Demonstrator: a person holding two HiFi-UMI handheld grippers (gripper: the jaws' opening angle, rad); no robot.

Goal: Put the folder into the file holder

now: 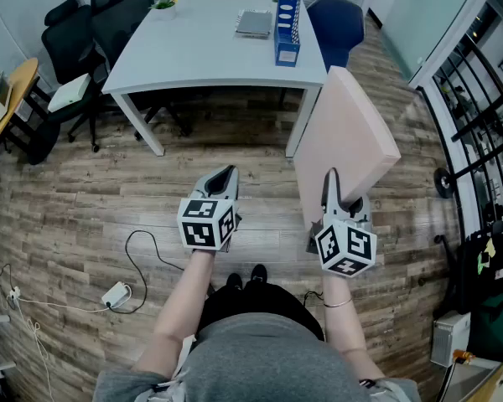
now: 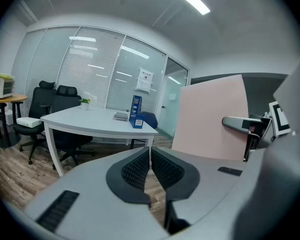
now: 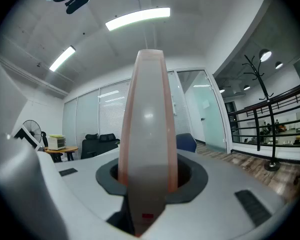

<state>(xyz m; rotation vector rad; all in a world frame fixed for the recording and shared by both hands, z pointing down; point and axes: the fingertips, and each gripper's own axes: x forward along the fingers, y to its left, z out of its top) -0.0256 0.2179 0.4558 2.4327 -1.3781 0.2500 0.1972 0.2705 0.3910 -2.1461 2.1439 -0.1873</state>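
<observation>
A thick pink folder stands on edge in the air, tilted, with my right gripper shut on its near edge. In the right gripper view the folder rises straight up between the two pads. My left gripper hangs shut and empty to the left of the folder, over the wooden floor. In the left gripper view its pads meet, and the folder shows at the right. The blue file holder stands upright on the white table, far ahead of both grippers.
A grey notebook lies left of the file holder, and a small plant sits at the table's far left. Black office chairs stand left of the table, a blue chair behind it. A cable and adapter lie on the floor.
</observation>
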